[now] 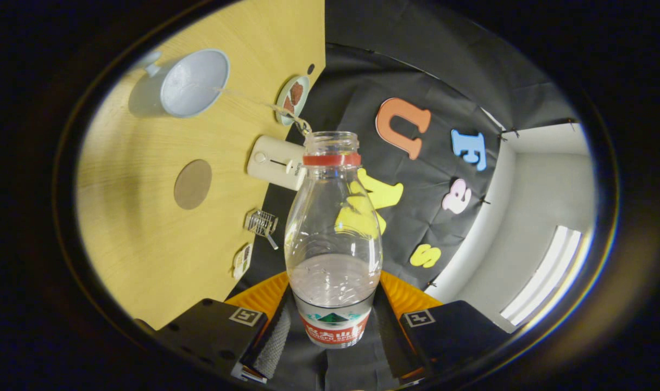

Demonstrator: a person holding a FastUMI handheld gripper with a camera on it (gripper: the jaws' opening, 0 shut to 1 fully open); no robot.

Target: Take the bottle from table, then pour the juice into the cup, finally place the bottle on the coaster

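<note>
Fingers (pixel 333 339) clamp the bottle (pixel 333 239) on both sides at its labelled lower part. The bottle is tilted, uncapped, a thin stream leaving its mouth toward the cup (pixel 191 82), well beyond the fingers on the bench (pixel 145 260). The round coaster (pixel 192 184) lies between fingers and cup, bare wood around it. A white box (pixel 275 161) and small plate (pixel 292 98) sit at the bench edge.

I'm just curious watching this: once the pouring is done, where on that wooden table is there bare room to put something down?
With the gripper shut on the bottle, bare table lies on the near side of the round coaster, and between coaster and cup. It is crowded along the table's edge by the black cloth: small dish, white device, clear little object.
</note>
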